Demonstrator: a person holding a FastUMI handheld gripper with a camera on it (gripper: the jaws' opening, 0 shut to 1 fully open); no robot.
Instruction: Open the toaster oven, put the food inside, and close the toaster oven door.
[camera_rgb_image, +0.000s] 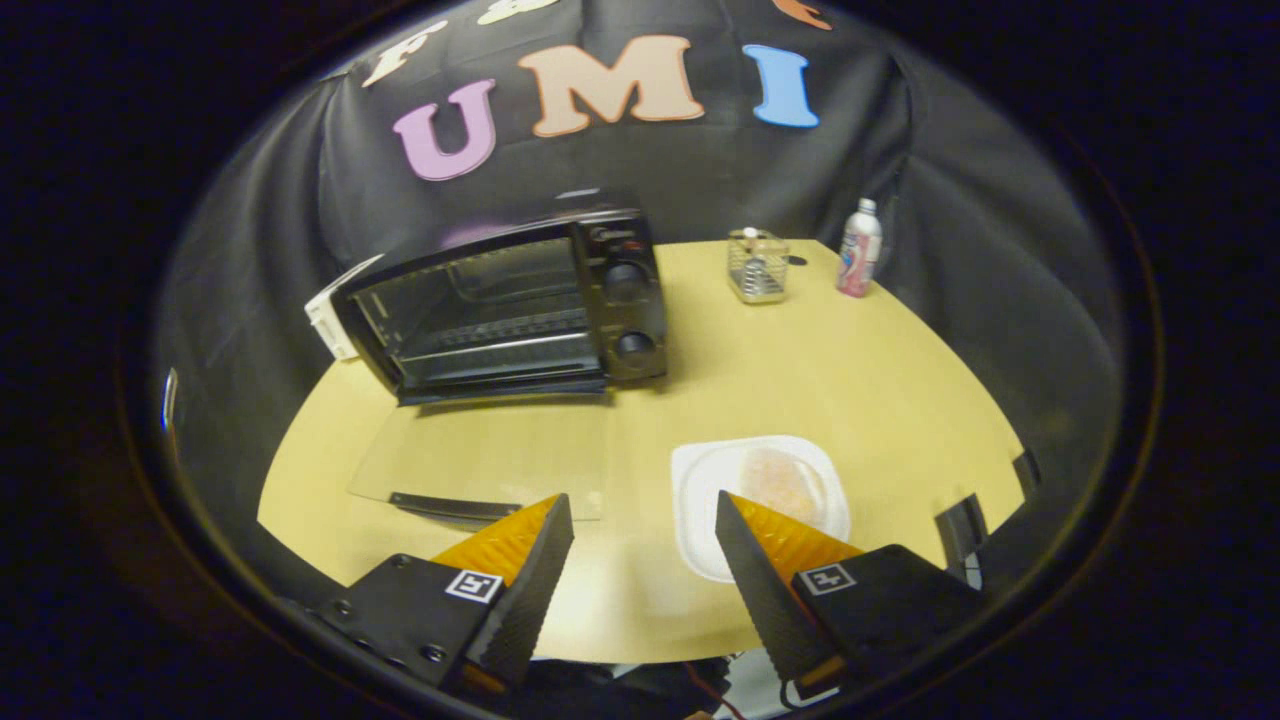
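Gripper view: the hand-held gripper (645, 510) has its fingers spread wide with nothing between them, above the pale yellow table (880, 380). Just beyond its right finger sits a white square plastic plate (700, 480) holding a round pale-orange food piece (780, 480). Farther ahead on the left stands the black toaster oven (520, 300), its glass door (480, 465) folded down flat onto the table.

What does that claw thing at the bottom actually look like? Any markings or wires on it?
The claw has two wedge-shaped fingers that taper to points, with ribbed inner faces. Each sits on a black block body, the left one showing screws. Each body carries a small square black-and-white tag. A thin wire runs beneath, between the two bodies.
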